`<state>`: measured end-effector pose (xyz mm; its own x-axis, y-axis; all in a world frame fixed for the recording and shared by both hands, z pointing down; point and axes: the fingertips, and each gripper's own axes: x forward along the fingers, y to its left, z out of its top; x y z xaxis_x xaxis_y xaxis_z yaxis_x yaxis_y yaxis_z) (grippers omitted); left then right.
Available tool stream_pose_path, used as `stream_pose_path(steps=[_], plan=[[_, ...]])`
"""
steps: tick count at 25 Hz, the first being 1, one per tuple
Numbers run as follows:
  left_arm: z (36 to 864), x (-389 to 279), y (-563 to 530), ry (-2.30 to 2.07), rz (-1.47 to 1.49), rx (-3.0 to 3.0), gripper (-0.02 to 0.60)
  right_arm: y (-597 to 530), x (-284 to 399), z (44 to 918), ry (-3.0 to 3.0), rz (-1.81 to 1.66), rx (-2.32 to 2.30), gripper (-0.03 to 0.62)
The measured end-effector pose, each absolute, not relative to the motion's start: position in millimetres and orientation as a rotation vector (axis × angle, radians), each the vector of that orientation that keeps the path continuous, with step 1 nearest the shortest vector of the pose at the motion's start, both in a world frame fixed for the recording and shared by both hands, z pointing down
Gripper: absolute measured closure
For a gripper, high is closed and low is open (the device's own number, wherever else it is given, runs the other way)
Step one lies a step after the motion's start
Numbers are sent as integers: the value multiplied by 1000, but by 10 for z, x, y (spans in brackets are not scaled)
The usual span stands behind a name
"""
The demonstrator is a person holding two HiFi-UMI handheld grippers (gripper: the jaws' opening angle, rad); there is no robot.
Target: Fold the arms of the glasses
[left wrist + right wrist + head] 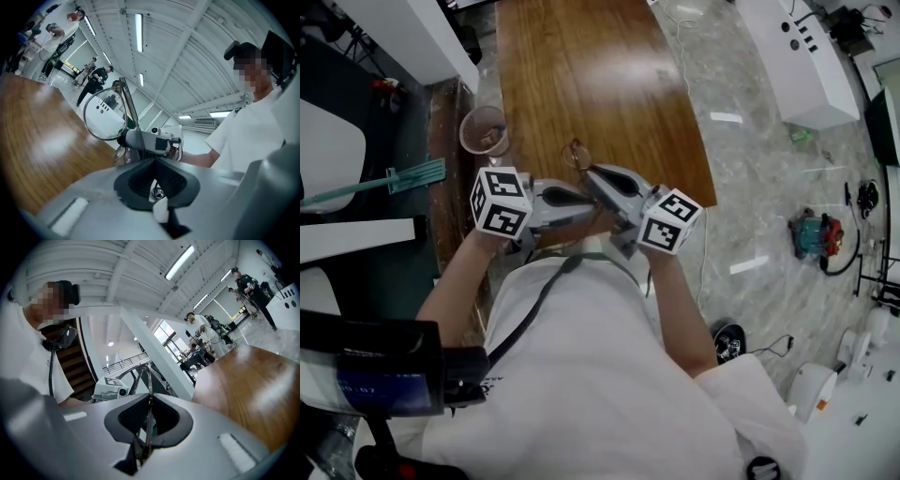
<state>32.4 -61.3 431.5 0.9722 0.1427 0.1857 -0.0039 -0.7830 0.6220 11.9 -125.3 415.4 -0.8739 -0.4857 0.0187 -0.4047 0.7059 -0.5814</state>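
Thin wire-rimmed glasses [576,156] hang in the air over the front edge of the wooden table [581,75], held between both grippers. In the left gripper view a round lens [104,115] stands upright with a dark arm [130,110] running down beside it. My right gripper [593,173] is shut on the glasses; their thin frame [148,394] runs straight through its closed jaws [147,427]. My left gripper [579,199] sits just below and left of it, jaws shut [157,190] with a small piece of the glasses' metal pinched between them. Each gripper sees the other close by.
A pinkish bucket [484,129] stands on the floor left of the table, with a green-headed mop [405,176] beside it. A white counter [797,56] lies at the far right, and a red-and-teal object [814,234] with cables is on the marble floor. Several people stand in the background [96,77].
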Motion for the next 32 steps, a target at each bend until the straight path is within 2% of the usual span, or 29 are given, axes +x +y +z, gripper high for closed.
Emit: stream_pose_path(steps=[6, 14, 17, 24, 32], plan=[[4293, 289, -587, 85, 267, 2436, 575, -1250, 107, 4170, 2643, -1095, -554, 565], [4285, -35, -597, -67, 219, 2462, 574, -1505, 437, 4098, 2452, -1055, -748, 566], [4332, -2, -358, 13, 235, 2461, 575, -1609, 573, 4037, 2325, -1069, -789, 565], [3812, 454, -291, 70, -50, 2509, 575, -1682, 598, 4009, 2225, -1061, -803, 565], [3582, 337, -600, -45, -231, 2492, 575, -1559, 524, 3953, 2280, -1039, -740, 565]])
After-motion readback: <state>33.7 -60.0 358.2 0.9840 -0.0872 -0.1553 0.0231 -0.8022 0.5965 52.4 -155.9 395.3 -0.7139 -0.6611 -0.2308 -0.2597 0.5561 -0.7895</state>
